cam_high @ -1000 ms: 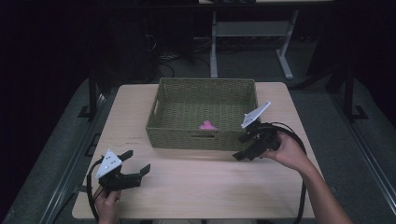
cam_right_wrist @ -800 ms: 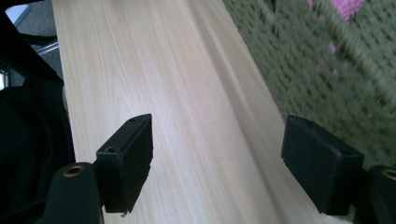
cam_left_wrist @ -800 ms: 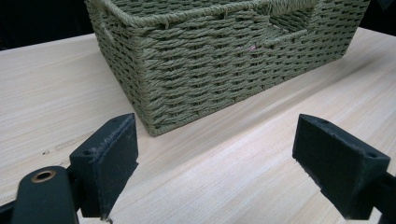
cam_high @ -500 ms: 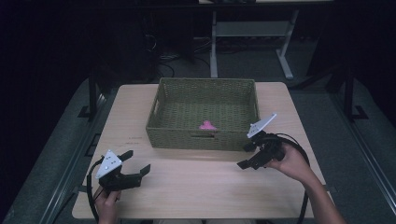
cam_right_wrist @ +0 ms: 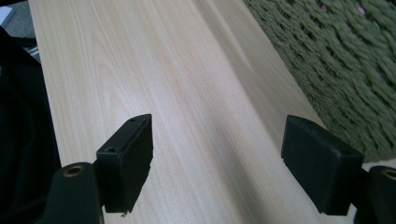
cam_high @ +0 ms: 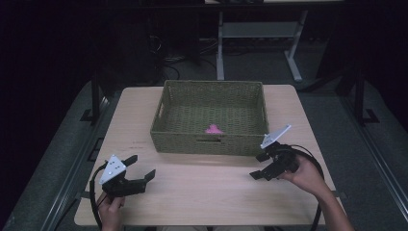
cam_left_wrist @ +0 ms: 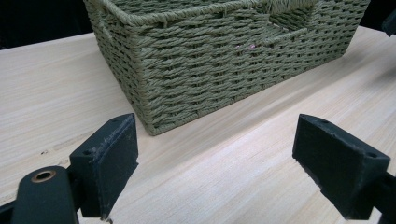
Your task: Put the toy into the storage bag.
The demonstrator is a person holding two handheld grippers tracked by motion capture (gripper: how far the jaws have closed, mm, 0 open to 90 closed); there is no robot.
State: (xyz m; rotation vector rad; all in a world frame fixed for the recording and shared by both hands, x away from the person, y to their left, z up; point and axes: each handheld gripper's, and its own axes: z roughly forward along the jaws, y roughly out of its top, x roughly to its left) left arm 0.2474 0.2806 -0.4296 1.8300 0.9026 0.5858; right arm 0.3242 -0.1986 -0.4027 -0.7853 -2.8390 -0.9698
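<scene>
Right gripper (cam_high: 262,166) has pulled back from the basket's near right corner toward the person and dropped to just above the table (cam_high: 207,187). Left gripper (cam_high: 137,169) hasn't moved: it sits near the front left of the table.

Both claws are wide open and hold nothing. In the left gripper view the jaws frame bare wood and the near corner of the green woven basket (cam_left_wrist: 219,60). In the right gripper view the jaws frame bare tabletop, with the basket wall (cam_right_wrist: 336,65) off to one side.

The pink piece (cam_high: 213,129) lies on the basket floor, close to the front wall and about centred. Its pink shows faintly through the weave in both gripper views.

My read: the drop is done and the right hand is retreating. To finish cleanly:
- keep the jaws open and clear of the basket wall
- don't nudge the basket on the way out
- park the right gripper level with the left, well apart from the rim

No brands, labels or readable writing on anything.
</scene>
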